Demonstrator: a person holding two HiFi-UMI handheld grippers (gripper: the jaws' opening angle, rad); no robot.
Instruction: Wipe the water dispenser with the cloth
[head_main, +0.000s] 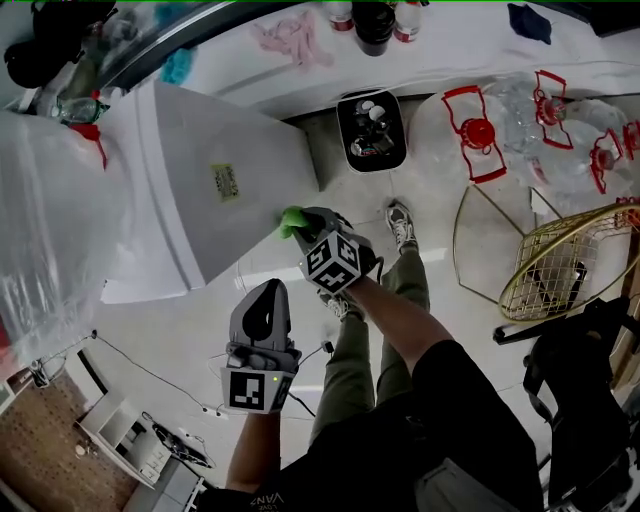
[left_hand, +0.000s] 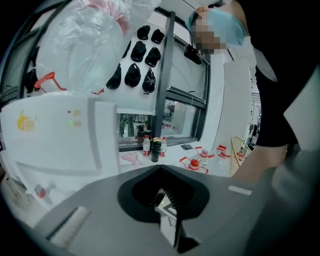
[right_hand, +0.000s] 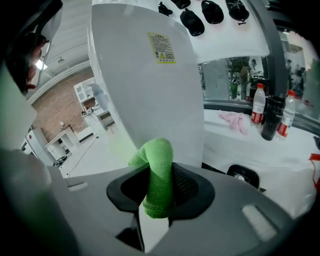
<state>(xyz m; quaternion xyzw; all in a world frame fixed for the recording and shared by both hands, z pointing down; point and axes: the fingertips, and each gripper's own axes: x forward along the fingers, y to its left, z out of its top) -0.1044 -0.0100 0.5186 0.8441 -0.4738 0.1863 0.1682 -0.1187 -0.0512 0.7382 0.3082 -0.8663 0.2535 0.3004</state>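
Wiping step, I judge. My right gripper (head_main: 306, 226) jaws clamped on green cloth (head_main: 292, 219) at water dispenser (head_main: 190, 190) side. Left gripper (head_main: 263, 300) jaws together, empty. Next: sweep cloth across panel with firm contact.

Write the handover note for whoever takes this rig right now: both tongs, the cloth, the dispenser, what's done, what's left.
Right tongs: shut on the green cloth, which stands up out of them.
Left tongs: shut, nothing between them, held low and apart from the dispenser.
Water dispenser: white; the cloth sits at the lower edge of its side panel and looks pressed against it.
Done: cloth gripped and brought to the panel. How much has been wiped does not show.
Left: probably work the cloth over the rest of the side panel, then the other faces.
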